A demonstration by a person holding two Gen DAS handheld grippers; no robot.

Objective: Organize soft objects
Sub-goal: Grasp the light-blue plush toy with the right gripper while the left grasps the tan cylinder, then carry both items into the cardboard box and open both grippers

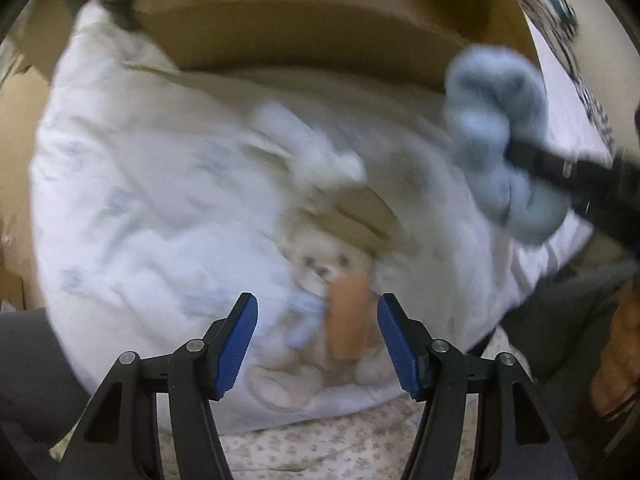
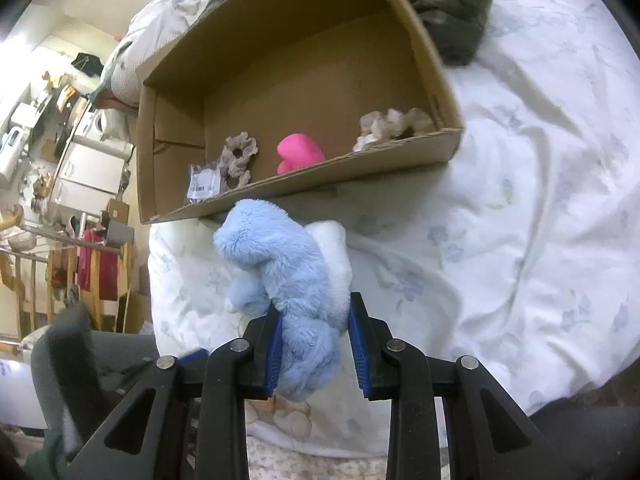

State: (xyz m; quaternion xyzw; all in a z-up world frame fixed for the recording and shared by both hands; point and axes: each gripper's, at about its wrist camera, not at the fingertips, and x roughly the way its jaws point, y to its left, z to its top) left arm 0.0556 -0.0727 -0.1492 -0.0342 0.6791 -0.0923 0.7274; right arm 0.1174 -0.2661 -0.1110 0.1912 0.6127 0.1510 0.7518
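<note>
My right gripper [image 2: 314, 316] is shut on a light blue and white plush toy [image 2: 280, 272] and holds it above the white floral duvet [image 2: 500, 220], just in front of an open cardboard box [image 2: 312, 184]. The same plush toy shows blurred in the left wrist view [image 1: 496, 140], held at the upper right. The box holds a pink heart plush [image 2: 298, 152], a grey fuzzy ring [image 2: 238, 156] and a beige fuzzy piece [image 2: 394, 122]. My left gripper [image 1: 318, 320] is open and empty above a beige teddy bear [image 1: 332, 276] lying on the duvet.
A dark green garment [image 2: 452, 4] lies behind the box. A small clear packet [image 2: 204, 184] sits in the box's left corner. A white fluffy item [image 1: 316, 152] lies on the duvet. The room's furniture and shelves [image 2: 60, 140] are off the bed's left side.
</note>
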